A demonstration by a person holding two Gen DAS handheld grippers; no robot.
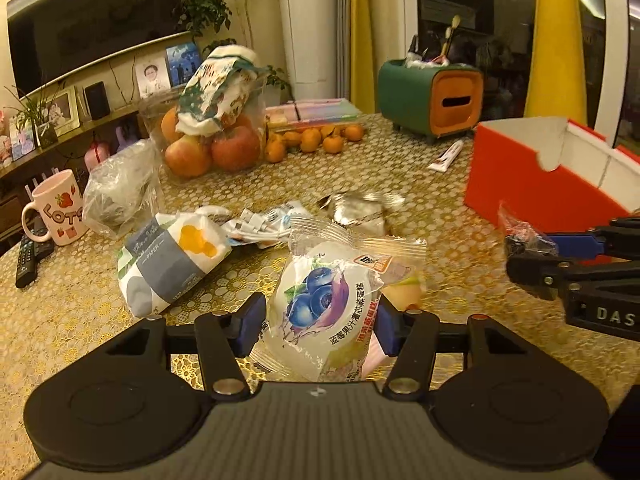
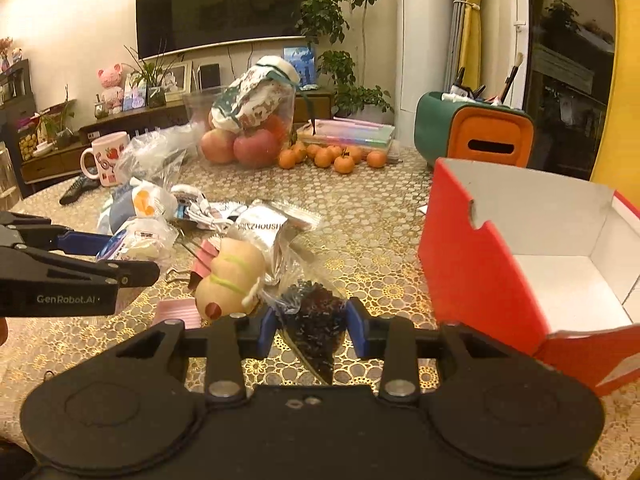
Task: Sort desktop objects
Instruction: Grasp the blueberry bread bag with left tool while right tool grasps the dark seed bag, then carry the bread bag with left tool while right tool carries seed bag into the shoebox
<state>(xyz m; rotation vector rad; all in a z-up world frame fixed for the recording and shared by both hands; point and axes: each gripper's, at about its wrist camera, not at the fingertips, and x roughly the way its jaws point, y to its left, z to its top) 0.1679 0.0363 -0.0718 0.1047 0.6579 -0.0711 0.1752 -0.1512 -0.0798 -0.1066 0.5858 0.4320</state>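
Observation:
My left gripper [image 1: 318, 320] is shut on a blueberry cake packet [image 1: 320, 300], held just above the gold tablecloth. It shows at the left of the right wrist view [image 2: 132, 256], still holding the packet [image 2: 138, 242]. My right gripper [image 2: 310, 326] is shut on a clear bag of dark bits [image 2: 316, 314]. It enters the left wrist view from the right [image 1: 524, 254], beside the red box [image 1: 536, 184]. The open red box [image 2: 500, 264] with a white inside stands right of my right gripper. A beige plush toy [image 2: 230, 280] lies just left of it.
Loose items lie mid-table: a tissue pack [image 1: 172, 260], a silver packet [image 1: 356, 208], cable bundles [image 1: 264, 224], a pink clip [image 2: 204, 260]. Behind stand a fruit bag [image 1: 216, 136], tangerines [image 1: 316, 140], a pink mug [image 1: 60, 208], a remote [image 1: 30, 256], a tube [image 1: 446, 156], a green-orange organiser [image 1: 432, 100].

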